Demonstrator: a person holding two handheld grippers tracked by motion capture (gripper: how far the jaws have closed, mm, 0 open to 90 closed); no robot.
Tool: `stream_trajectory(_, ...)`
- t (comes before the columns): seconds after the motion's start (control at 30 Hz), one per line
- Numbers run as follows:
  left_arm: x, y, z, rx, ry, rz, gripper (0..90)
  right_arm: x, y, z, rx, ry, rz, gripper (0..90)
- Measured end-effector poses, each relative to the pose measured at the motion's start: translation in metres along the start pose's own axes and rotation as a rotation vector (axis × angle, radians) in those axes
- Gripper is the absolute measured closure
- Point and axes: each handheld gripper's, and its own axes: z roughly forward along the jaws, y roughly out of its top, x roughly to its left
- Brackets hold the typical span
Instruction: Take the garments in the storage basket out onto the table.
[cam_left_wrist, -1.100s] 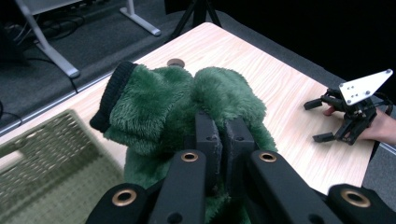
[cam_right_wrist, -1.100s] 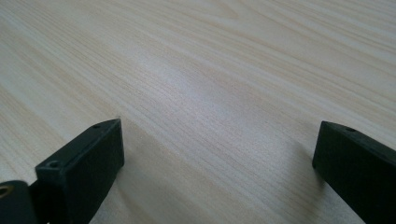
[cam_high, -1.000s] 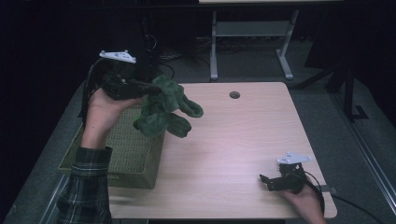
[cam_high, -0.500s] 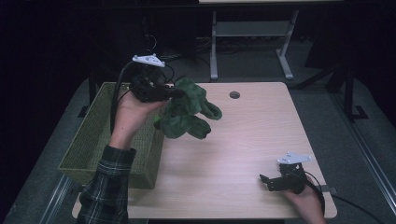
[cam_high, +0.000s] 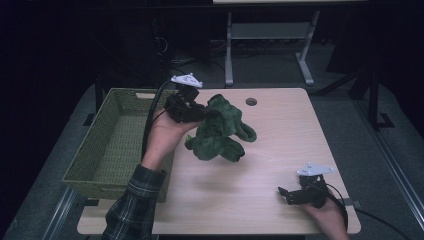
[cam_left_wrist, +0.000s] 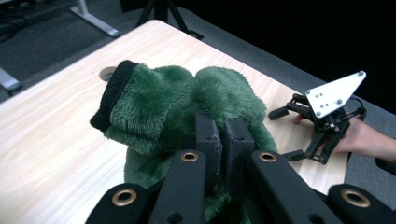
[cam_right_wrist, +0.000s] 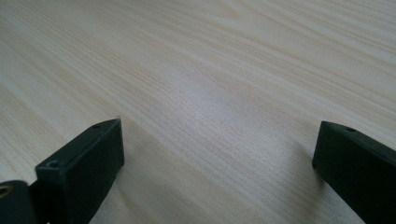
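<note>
A fuzzy green plush toy with a black knitted cuff hangs over the middle of the wooden table. My left gripper is shut on the plush; in the left gripper view its two pads pinch the green fur. The toy's lower end droops close to the tabletop. My right gripper rests at the table's near right corner, held by a hand. In the right gripper view it stands open with bare wood between its fingers.
A green woven basket sits on the left side of the table, beside the left forearm. A round cable hole lies near the far edge. A desk frame stands on the floor beyond.
My left gripper has carried the plush from above the basket rightward and lower, out over the bare tabletop. The right gripper has stayed where it was.
</note>
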Motion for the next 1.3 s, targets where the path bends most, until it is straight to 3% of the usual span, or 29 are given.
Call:
stream_trajectory(0.63, -0.033, -0.020, 0.068, 0.065, -0.102, 0.005, 86.9, 0.000, 0.000, 0.000, 0.000, 0.000, -0.001, 1.7)
stream_trajectory(0.87, -0.037, -0.035, 0.096, 0.061, -0.151, -0.032, 86.9, 0.000, 0.000, 0.000, -0.001, 0.001, -0.002, 1.7)
stream_trajectory(1.1, -0.036, -0.050, 0.126, 0.118, -0.157, -0.041, 86.9, 0.000, 0.000, 0.000, -0.001, 0.000, -0.003, 1.7)
stream_trajectory(1.3, -0.032, -0.060, 0.147, 0.169, -0.137, -0.044, 86.9, 0.000, 0.000, 0.000, 0.000, 0.000, -0.003, 1.7)
